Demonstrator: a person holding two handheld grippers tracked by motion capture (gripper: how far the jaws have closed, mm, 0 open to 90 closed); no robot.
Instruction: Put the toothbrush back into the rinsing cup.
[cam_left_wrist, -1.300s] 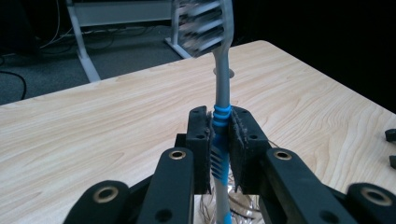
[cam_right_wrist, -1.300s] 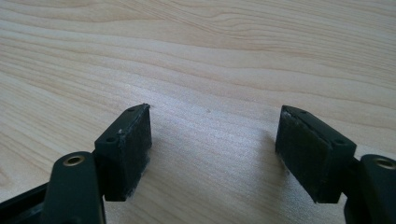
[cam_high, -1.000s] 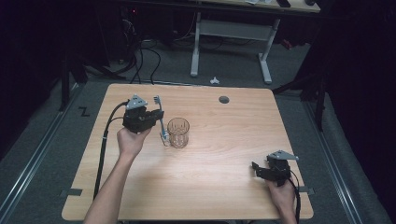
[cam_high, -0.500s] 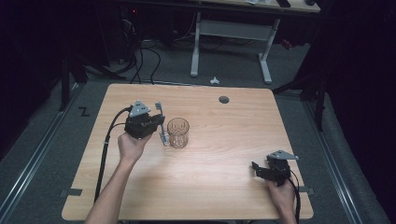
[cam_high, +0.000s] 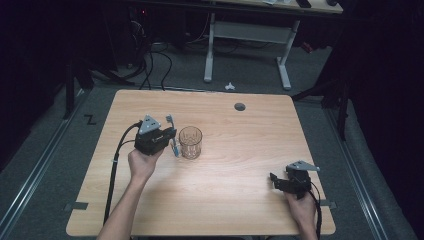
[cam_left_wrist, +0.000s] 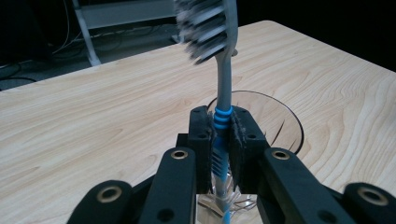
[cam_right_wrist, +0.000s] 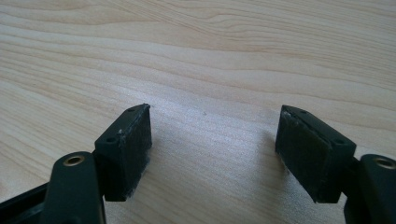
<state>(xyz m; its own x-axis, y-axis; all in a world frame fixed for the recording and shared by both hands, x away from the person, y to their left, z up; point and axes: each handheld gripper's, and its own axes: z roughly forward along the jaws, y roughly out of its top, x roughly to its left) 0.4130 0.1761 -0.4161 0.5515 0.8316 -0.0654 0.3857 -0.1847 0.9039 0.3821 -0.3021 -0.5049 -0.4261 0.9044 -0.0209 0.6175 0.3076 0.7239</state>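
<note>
Glass tumbler (cam_high: 190, 142) left of tabletop centre | our left gripper (cam_high: 171, 142) clamps toothbrush (cam_left_wrist: 223, 88) upright, handle tip just beside its rim | right gripper (cam_right_wrist: 212, 149) parted, empty, near right front corner

A: What does the left gripper view show between the jaws?

B: The left gripper (cam_left_wrist: 221, 135) is clamped on a toothbrush (cam_left_wrist: 223, 93), its black pads pressing the grey and blue handle at the blue bands.

A: How does the brush stand?

B: Roughly upright, bristle head at the top of the picture and blurred.

A: Anything behind it?

B: A clear glass (cam_left_wrist: 275, 116) stands just beyond the jaws on the light wooden table (cam_left_wrist: 93, 116), its rim open, and the handle's lower end reaches down in front of it
</note>
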